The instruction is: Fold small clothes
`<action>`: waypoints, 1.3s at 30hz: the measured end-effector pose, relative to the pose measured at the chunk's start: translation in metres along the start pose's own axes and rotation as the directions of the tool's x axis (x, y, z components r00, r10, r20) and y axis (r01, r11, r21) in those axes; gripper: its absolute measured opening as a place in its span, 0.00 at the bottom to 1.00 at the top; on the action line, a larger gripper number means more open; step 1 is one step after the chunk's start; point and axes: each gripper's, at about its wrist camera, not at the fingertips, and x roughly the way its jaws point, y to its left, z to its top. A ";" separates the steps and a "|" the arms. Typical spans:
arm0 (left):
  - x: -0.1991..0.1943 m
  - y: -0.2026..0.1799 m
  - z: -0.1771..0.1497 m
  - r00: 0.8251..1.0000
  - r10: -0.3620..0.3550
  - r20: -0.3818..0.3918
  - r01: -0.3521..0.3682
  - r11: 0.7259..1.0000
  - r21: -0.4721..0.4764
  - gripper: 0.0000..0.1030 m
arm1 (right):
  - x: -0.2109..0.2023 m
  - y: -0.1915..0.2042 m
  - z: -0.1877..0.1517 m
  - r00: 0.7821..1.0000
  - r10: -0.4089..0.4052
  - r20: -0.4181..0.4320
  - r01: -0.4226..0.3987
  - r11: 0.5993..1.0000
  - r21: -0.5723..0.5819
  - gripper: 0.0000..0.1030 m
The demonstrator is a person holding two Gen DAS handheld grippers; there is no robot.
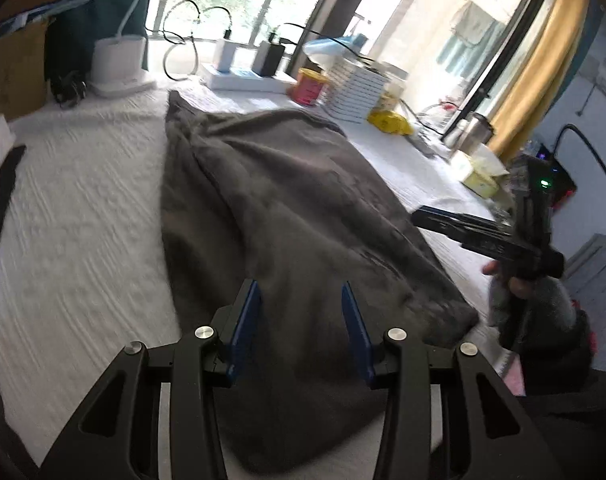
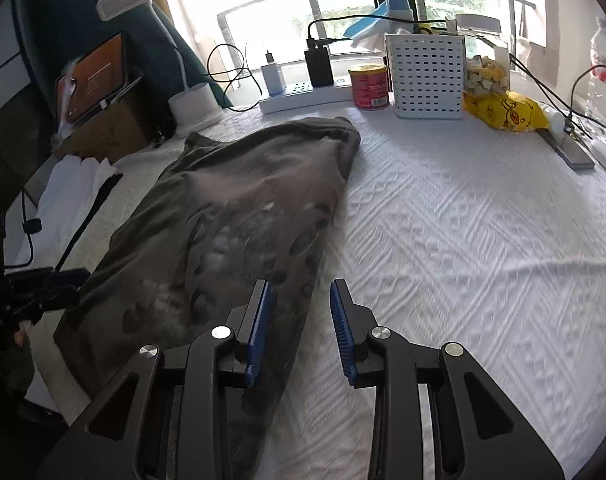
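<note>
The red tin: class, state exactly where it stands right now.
In the right wrist view the red tin stands at the far edge of the white bedspread, between the power strip on its left and the white perforated basket on its right.

A home room: quilted bedspread (image 2: 463, 220), desk lamp (image 2: 191, 100), window curtain (image 1: 543, 60)

1. Lit by strong daylight from the windows (image 2: 343, 12) at the back; panes blown out to white.
2. Glare along the right-hand glass (image 1: 443, 40) in the left view.
3. Heavily bent at the edges, with dark rounded corners.
4. Smeared by motion blur across the grey garment (image 1: 287, 208) and white cloth (image 2: 463, 240).
</note>
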 end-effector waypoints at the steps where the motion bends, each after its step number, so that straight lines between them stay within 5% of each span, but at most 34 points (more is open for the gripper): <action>1: 0.000 -0.002 -0.005 1.000 -0.006 -0.009 0.006 1.000 0.003 0.41 | -0.002 0.001 -0.003 1.000 0.001 0.001 -0.001 1.000 0.001 0.32; 10: 0.003 -0.008 -0.033 0.998 -0.031 -0.061 0.030 0.999 -0.012 0.39 | -0.017 0.014 -0.028 1.000 0.002 -0.006 -0.002 1.000 -0.018 0.32; 12: 0.001 -0.013 -0.034 0.998 -0.034 -0.051 0.035 0.999 0.021 0.12 | -0.018 0.017 -0.032 1.000 0.000 -0.013 0.000 1.000 -0.021 0.32; 14: -0.003 -0.017 -0.034 0.998 -0.034 -0.045 0.036 0.998 0.048 0.06 | -0.018 0.019 -0.036 1.000 -0.010 -0.022 0.009 1.000 -0.027 0.34; 15: -0.007 -0.018 -0.034 0.999 -0.038 -0.035 0.040 0.998 0.052 0.03 | -0.018 0.020 -0.038 1.000 -0.011 -0.025 0.010 1.000 -0.027 0.47; 16: -0.009 -0.018 -0.033 0.999 -0.043 -0.033 0.045 0.998 0.051 0.03 | -0.019 0.020 -0.040 1.000 -0.009 -0.027 0.008 1.000 -0.028 0.66; 18: -0.019 -0.017 -0.031 0.999 -0.050 -0.020 0.051 0.998 0.045 0.03 | -0.020 0.022 -0.046 0.999 -0.003 -0.035 0.002 0.999 -0.032 0.77; 32: -0.020 -0.007 -0.050 0.997 -0.019 -0.077 0.021 1.000 0.020 0.03 | -0.030 0.050 -0.091 0.989 -0.151 -0.007 0.149 0.982 -0.116 0.76; 35: -0.018 -0.005 -0.051 0.995 -0.020 -0.095 0.021 1.000 0.007 0.04 | -0.037 0.058 -0.102 0.992 -0.129 0.015 0.130 0.985 -0.116 0.61; 37: -0.016 -0.004 -0.052 0.994 -0.013 -0.104 0.014 1.000 0.003 0.05 | -0.041 0.061 -0.106 0.996 -0.088 0.010 0.089 0.989 -0.118 0.32; 39: -0.015 -0.004 -0.053 0.994 -0.012 -0.108 0.011 1.000 -0.008 0.05 | -0.045 0.063 -0.107 0.997 -0.082 0.015 0.083 0.990 -0.111 0.23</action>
